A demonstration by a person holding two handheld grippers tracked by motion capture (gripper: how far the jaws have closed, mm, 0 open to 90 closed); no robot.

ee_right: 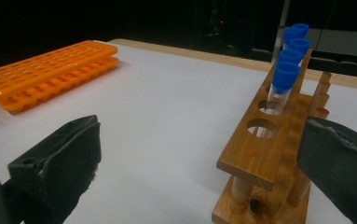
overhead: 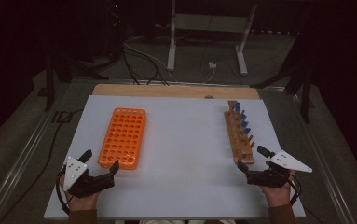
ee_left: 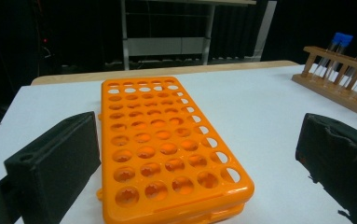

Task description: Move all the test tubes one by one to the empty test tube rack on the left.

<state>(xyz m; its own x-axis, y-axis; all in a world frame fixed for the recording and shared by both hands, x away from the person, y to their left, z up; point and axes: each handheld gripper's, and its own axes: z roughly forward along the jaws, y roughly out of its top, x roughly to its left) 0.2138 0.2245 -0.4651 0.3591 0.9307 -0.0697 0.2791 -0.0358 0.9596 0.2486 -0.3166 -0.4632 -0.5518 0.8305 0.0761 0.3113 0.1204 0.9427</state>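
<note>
High view. Left hand-held gripper [overhead: 102, 162] rests at the near left corner of the worktop [overhead: 185, 140], jaws spread wide and empty, just short of the near end of the orange rack [overhead: 123, 137]. Right hand-held gripper [overhead: 251, 160] sits at the near right, jaws likewise wide and holding nothing, close to the near end of the wooden rack [overhead: 239, 137]. The two racks lie well apart, orange on the left, wooden on the right. Blue-capped tubes [overhead: 244, 124] stand in the far part of the wooden rack; exact count hard to read from here.

Left gripper view. Orange rack [ee_left: 162, 149] lies flat straight ahead between the two black jaws, neither touching it. All holes that show are vacant. Wooden rack [ee_left: 339, 91] with tubes [ee_left: 337, 46] far off at upper right.

Right gripper view. Wooden rack [ee_right: 271, 140] just ahead and right of centre. The nearest holes are empty; the closest tube [ee_right: 282, 86] stands upright behind them, with more blue caps in line beyond. Jaws wide apart, nothing between them. Orange rack [ee_right: 50, 74] far off at left.

Judgement: work appears to be at the start, both grippers parked, no tube lifted. Likely aim is moving tubes from wooden to orange rack. Next move calls for the right gripper to advance over the empty holes, line its jaws either side of the nearest tube below the cap, close gently, then lift straight up to clear the hole.
</note>
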